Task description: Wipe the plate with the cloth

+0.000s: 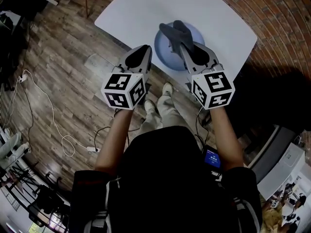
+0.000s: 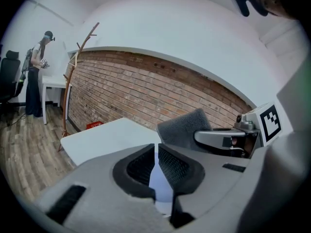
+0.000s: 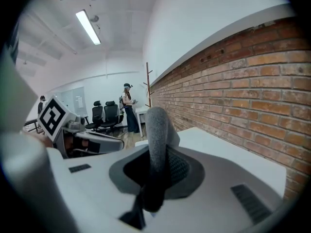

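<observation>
The plate (image 1: 163,52), pale blue and round, lies flat on the white tabletop (image 1: 146,8), near the edge closest to the person. The right gripper (image 1: 184,46) reaches in over it, fingers clamped on the grey cloth (image 1: 174,33). In the right gripper view the cloth stands up between the pads as a thick fold. From the head view its long axis runs on from the fingers, away from the person, across the plate's middle.

The left gripper (image 1: 144,50) sits just beside the plate's left rim without touching it. Its fingers are drawn almost together, leaving only a slit, and nothing is pinched in them (the pale sliver showing through that slit is probably the plate beyond, though the view is too narrow to be sure).

The coming move turns on height: the plate lies below the cloth-bearing fingers, a little ahead of them. From above I cannot tell whether the cloth touches the glaze. The right hand is the nearer and better placed. It likely needs to bring the cloth down onto the plate, with the left free to steady the rim.
</observation>
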The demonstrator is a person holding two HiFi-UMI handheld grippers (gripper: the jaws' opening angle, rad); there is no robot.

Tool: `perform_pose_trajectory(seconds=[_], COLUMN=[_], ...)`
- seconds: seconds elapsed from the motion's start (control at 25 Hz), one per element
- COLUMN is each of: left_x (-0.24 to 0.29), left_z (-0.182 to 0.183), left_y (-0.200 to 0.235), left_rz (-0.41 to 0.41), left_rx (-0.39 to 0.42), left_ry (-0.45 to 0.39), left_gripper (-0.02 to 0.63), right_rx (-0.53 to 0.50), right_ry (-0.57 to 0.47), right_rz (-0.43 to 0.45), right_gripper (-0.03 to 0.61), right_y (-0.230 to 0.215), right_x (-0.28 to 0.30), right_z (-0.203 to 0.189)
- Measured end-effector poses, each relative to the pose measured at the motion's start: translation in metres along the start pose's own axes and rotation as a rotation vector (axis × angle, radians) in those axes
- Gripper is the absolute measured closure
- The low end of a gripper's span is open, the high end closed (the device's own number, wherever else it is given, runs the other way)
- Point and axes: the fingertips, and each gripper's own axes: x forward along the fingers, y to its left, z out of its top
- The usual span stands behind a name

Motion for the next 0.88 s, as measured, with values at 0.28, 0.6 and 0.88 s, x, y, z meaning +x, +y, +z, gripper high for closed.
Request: perform_pose_trajectory(seconds=[0.28,0.6,0.88], left_x=[-0.041,-0.076,-0.117], left_z=[0.024,0.052,0.082], left_y=[-0.01,-0.039,-0.071], left_rz=[-0.029,-0.083,-0.154], left_rx=[0.068,0.155,0.169], left_ry=[-0.063,-0.146,-0.231], left_gripper=[0.591,0.594,0.595], right_rx=[-0.021,-0.058,-0.058], right_ry=[-0.073,-0.158,-0.241], right_rz=[-0.012,-0.049,-0.072], right_gripper=[0.525,0.525,0.525], right_y=[0.038,0.054,0.075], right_x=[-0.023,-0.054,-0.094], right_z=[0.028,0.06,0.094])
